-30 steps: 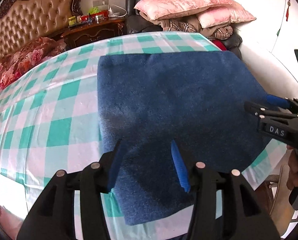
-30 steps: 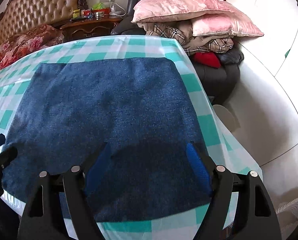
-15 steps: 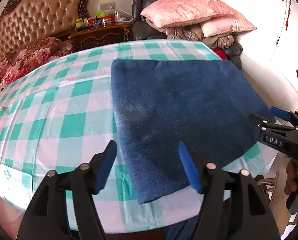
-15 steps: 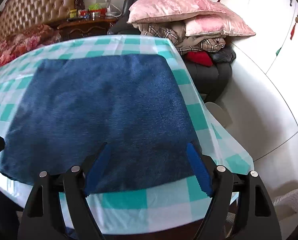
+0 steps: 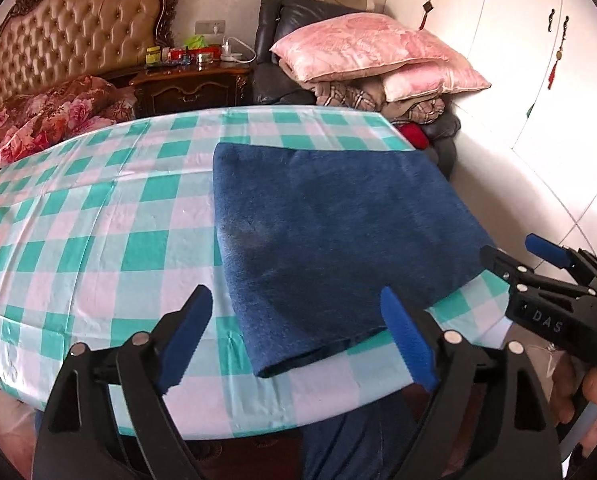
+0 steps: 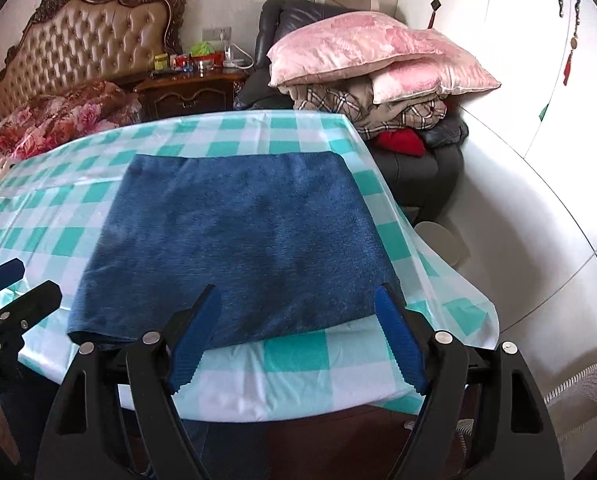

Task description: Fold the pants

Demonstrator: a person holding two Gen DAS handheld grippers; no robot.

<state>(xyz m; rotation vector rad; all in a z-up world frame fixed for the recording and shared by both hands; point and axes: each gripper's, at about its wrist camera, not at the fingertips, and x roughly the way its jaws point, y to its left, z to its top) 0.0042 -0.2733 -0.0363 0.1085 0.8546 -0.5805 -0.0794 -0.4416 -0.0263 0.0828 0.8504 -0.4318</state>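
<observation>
The dark blue pants [image 5: 338,232] lie folded into a flat rectangle on the right half of the checked table [image 5: 90,216]; they also show in the right wrist view [image 6: 238,248]. My left gripper [image 5: 298,336] is open and empty, held back above the near table edge, at the pants' near left corner. My right gripper [image 6: 296,336] is open and empty, held back above the pants' near edge. The right gripper also shows at the right of the left wrist view [image 5: 518,254], open.
The table has a green and white checked cloth [image 6: 58,184]. Behind it stand a bed with a tufted headboard [image 5: 70,44], a dark nightstand [image 5: 190,88] and a chair piled with pink pillows [image 6: 370,56]. White wardrobe doors [image 5: 538,60] are on the right.
Both grippers have drawn back from the pants toward the near table edge. The left gripper's jaws opened wider. The pants stay flat where they lay.
</observation>
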